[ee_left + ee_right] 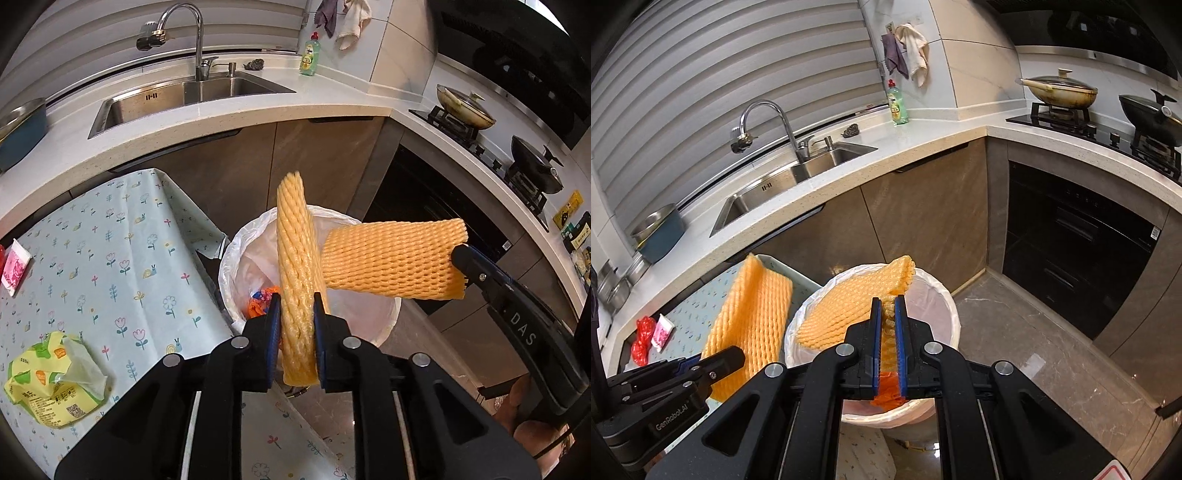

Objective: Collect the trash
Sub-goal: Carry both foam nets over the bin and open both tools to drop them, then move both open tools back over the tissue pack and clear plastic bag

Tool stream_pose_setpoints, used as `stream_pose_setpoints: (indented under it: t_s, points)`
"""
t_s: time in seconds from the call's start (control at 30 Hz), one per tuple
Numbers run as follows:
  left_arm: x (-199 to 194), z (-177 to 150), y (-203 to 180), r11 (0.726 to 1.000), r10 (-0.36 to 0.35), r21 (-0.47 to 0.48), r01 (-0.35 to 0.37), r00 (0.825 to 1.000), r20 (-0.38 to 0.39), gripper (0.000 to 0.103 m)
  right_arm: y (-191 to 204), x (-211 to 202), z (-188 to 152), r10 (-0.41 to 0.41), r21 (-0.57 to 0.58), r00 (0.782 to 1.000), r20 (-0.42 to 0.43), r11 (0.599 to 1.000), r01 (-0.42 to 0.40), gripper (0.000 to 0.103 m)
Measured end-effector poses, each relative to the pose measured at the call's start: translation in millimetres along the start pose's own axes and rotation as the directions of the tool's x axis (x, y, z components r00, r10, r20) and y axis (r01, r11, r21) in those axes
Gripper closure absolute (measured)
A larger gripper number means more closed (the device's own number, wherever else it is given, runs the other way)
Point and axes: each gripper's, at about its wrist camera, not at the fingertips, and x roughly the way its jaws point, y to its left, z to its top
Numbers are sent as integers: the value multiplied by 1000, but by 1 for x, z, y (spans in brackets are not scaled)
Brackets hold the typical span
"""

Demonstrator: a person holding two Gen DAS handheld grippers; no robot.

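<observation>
Left foam net (297, 273): standing nearly upright, long axis running up from the left claw (297, 325) above the bin (384, 325); its lower end is sitting between the blue pads.
Left claw: tilting downward, jaws narrow with the net between them; whether the pads are pressing cannot be told.
Right foam net (846, 310): lying flatter, long axis stretching leftward across the bin's mouth.
Right claw (888, 332): pointing down at the bin, clamping the net's crumpled end.
Bin: lined with white plastic, holding orange trash, standing just beside the tabletop (122, 236).
Tabletop: carrying a yellow wrapper (55, 376), a pink packet (14, 267), a red bag (642, 338).
</observation>
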Motion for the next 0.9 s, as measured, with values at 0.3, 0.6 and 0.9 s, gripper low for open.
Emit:
stream_pose_setpoints:
  t_s: [0.3,0.6,0.9]
  points:
    - [0,3,10,999,30,-27,-29,999,20,71,-6,8,1,-5,6,1000,-9,1000,5,95]
    - [-9,1,27,995,80,-67,-77,996,46,67,4,18,2,14,-10,1000,-27,1000,-14,95]
    - [-27,-1,45,984,159,-100,-150,982,99,48,24,21,3,32,-28,999,-22,999,-33,72]
